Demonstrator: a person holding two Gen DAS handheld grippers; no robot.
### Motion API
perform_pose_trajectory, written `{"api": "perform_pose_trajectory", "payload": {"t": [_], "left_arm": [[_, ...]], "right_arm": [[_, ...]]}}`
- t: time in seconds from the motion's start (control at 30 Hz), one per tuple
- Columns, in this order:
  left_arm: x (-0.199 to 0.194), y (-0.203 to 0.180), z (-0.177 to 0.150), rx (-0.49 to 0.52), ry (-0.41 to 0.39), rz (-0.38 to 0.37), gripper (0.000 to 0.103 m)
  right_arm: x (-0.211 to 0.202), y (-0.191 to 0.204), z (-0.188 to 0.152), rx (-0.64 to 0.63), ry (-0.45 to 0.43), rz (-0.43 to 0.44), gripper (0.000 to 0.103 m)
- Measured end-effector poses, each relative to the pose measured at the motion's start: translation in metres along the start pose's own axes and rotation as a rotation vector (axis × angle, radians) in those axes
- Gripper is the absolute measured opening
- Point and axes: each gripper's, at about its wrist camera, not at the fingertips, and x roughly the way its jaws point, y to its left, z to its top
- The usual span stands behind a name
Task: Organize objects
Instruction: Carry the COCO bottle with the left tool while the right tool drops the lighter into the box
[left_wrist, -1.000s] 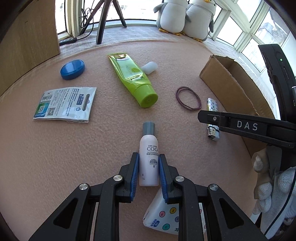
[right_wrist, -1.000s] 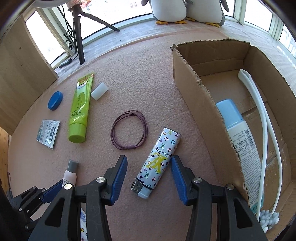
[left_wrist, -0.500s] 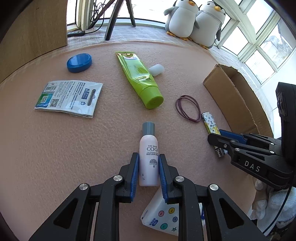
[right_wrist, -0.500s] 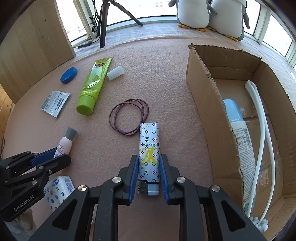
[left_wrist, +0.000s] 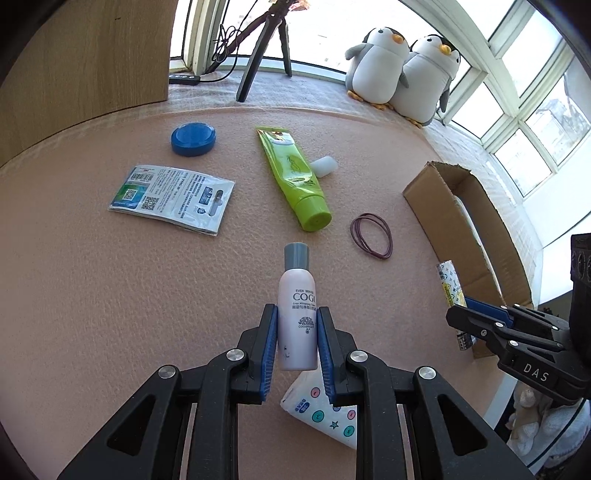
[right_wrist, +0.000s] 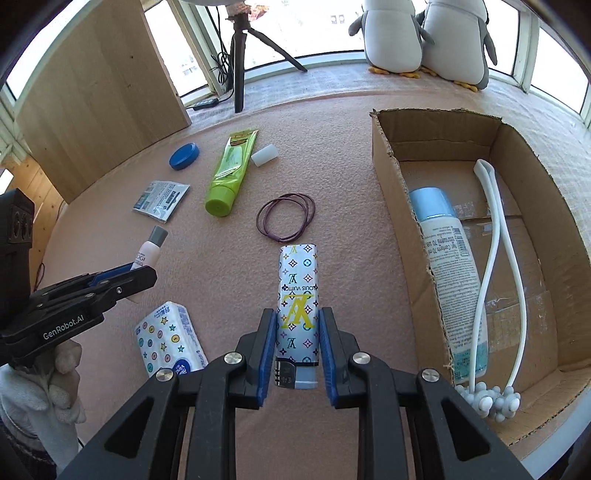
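My left gripper is shut on a small white bottle with a grey cap, held above the pink mat. My right gripper is shut on a patterned white lighter, lifted just left of the open cardboard box. Inside the box lie a spray can with a blue cap and a white massager. In the left wrist view the right gripper shows at the right edge, the lighter in it, beside the box.
On the mat lie a green tube, a small white cap, a blue lid, a printed sachet, purple hair bands and a tissue pack. A tripod, a wooden panel and two plush penguins stand behind.
My right gripper closed on the lighter and lifted it, straightening it along the fingers. The left gripper rose with the bottle, and both views now look from higher up.
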Motion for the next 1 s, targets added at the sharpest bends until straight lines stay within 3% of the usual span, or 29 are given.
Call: {"api": "perform_pose_trajectory", "payload": {"t": [0.3, 0.63, 1.0], "left_arm": [[-0.005, -0.069, 0.015, 0.077, -0.03, -0.078, 0.022], [0.023, -0.167, 0.026, 0.174, -0.011, -0.188, 0.022], [0.06, -0.23, 0.03, 0.23, 0.031, -0.201, 0.022]], "right_arm": [[-0.041, -0.025, 0.006, 0.005, -0.076, -0.007, 0.021], [-0.065, -0.103, 0.004, 0.109, -0.114, -0.078, 0.021], [-0.056, -0.147, 0.01, 0.149, -0.108, -0.115, 0.021]]}}
